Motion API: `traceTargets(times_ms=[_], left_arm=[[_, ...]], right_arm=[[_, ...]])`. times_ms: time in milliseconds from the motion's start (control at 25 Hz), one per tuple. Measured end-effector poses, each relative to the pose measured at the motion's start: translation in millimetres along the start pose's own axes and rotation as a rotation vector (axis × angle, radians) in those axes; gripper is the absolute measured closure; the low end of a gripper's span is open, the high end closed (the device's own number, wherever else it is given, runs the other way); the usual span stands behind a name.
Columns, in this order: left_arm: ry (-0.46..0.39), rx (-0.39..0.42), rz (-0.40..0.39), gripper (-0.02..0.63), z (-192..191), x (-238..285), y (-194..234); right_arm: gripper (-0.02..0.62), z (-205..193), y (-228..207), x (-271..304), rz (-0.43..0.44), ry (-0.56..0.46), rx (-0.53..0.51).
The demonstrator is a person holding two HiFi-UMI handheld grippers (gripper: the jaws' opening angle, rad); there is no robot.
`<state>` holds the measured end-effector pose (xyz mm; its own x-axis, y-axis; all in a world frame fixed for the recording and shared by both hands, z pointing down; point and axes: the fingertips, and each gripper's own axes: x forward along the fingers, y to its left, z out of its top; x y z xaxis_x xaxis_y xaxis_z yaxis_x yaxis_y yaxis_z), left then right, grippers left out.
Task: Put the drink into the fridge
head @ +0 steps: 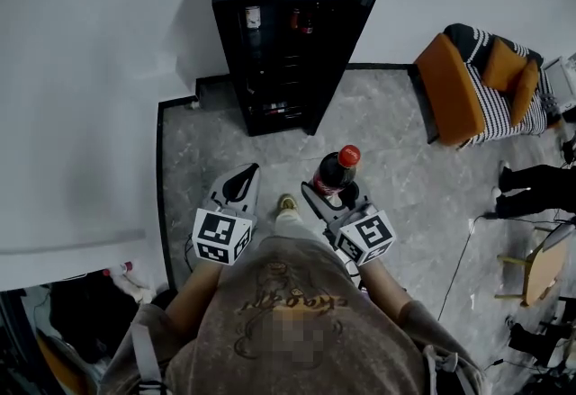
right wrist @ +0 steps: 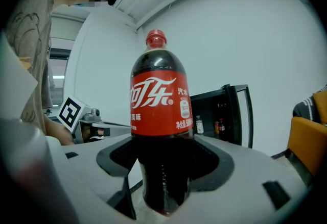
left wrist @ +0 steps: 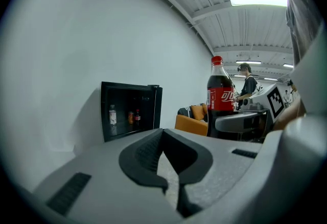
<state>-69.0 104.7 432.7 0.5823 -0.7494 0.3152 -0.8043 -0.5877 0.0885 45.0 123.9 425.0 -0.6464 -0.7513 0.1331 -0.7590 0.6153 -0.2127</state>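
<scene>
A cola bottle (head: 337, 170) with a red cap and red label stands upright in my right gripper (head: 331, 197), which is shut on its lower body. In the right gripper view the bottle (right wrist: 161, 110) fills the middle, pinched between the dark pads of the gripper (right wrist: 162, 179). The black mini fridge (head: 281, 33) stands against the wall ahead, door swung open to the right, with a few drinks on its shelves. My left gripper (head: 243, 175) hangs beside the bottle, shut and empty. The left gripper view shows its jaws (left wrist: 170, 179) meeting, with the bottle (left wrist: 220, 96) and fridge (left wrist: 130, 109) beyond.
An orange armchair (head: 470, 83) with a striped throw sits right of the fridge. A small wooden table (head: 543, 265), cables and another person's dark legs (head: 533, 184) are at the far right. A white wall (head: 81, 96) runs along the left.
</scene>
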Motion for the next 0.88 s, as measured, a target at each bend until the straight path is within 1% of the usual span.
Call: traceTargets(times_ms=[120,360,480,640,880], left_arm=[[-0.006,-0.008,0.007,0.601,15,25,9],[-0.039,-0.052,0.037,0.601,45,82,27],[-0.049,-0.052,0.047,0.601,58,102,32],[-0.047,-0.055,0.073,0.601,63,117,43],[-0.043,-0.070,0.108,0.601,63,123,61]], right_arm=[[0.304,8,-22,17,0.019,0.010,-0.008],[0.304,23,-66,46,0.073,0.014,-0.021],[0.304,31,-84,58,0.091,0.011,-0.018],[0.305,30,-101,76,0.110,0.025,-0.003],[0.305,30,-106,99,0.149,0.031,-0.021]])
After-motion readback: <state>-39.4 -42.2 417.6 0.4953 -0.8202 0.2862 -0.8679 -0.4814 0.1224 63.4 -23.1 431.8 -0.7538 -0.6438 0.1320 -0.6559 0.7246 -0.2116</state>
